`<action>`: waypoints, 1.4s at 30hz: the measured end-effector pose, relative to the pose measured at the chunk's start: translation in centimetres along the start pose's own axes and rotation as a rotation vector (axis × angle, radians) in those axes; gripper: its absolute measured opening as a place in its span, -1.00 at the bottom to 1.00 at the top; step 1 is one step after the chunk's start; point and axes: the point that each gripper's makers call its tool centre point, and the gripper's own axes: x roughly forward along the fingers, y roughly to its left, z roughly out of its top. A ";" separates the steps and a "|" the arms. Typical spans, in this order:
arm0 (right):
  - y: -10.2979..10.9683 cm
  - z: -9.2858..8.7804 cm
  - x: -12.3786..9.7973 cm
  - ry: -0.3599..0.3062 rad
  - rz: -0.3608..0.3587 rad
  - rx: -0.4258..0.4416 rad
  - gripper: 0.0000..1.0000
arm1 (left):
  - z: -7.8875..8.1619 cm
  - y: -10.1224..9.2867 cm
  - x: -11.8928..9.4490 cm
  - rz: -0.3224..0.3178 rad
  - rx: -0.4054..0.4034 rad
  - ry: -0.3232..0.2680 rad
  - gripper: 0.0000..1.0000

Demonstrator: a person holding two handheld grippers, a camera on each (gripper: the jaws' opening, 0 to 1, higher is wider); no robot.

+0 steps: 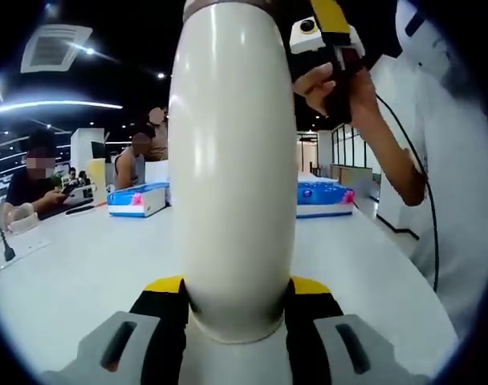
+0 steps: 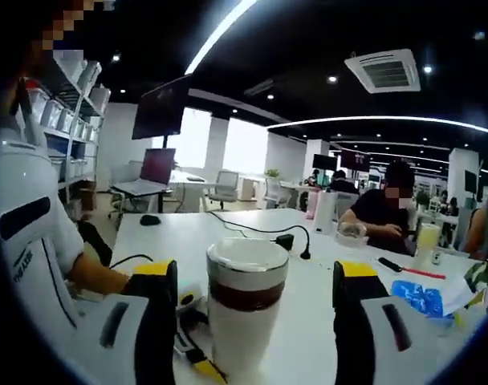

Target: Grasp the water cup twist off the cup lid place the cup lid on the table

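Left gripper view: left gripper (image 1: 237, 309) pinching base of white water cup (image 1: 232, 176), cup upright over white counter (image 1: 83, 273). Blue boxes (image 1: 140, 198) at 9 and 3 o'clock of cup. Right gripper view: right gripper (image 2: 256, 301) spread, jaws flanking cup lid (image 2: 247, 261), apart from it. Office room, ceiling light strips (image 2: 220, 32), seated person (image 2: 384, 212) at 2 o'clock.

In the left gripper view the tall cream-white water cup (image 1: 232, 172) hides the middle of the white table (image 1: 83, 265), and its top runs out past the picture's upper edge. In the right gripper view the cup's base drops below the frame, behind it the left gripper (image 2: 188, 333) is mostly hidden, grip unreadable.
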 end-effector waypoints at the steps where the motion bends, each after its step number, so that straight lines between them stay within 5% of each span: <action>1: 0.1 0.1 0.0 -0.012 -0.021 0.015 0.73 | 0.0 0.0 0.0 0.000 0.000 0.000 -0.02; 5: 0.4 -0.2 0.3 -0.017 -0.182 0.033 0.73 | 0.0 -0.1 0.0 0.000 0.002 0.001 -0.02; 15: 0.5 -0.6 0.8 -0.026 -0.380 0.033 0.49 | 0.0 -0.2 0.0 0.009 0.025 0.008 -0.02; 19: 0.4 -0.5 0.9 -0.047 -0.385 0.062 0.28 | 0.0 -0.2 0.0 0.011 0.025 0.009 -0.02; 26: 0.1 -0.7 0.8 -0.005 -0.422 0.042 0.28 | -0.1 -0.2 0.0 0.010 0.023 0.010 -0.02; 34: 0.0 -1.0 0.7 0.035 -0.444 0.001 -0.04 | -0.1 -0.1 0.0 0.011 0.021 0.012 -0.02; 42: -0.3 -0.8 0.7 0.042 -0.457 -0.034 -0.11 | -0.2 0.0 0.1 0.012 0.024 0.014 -0.02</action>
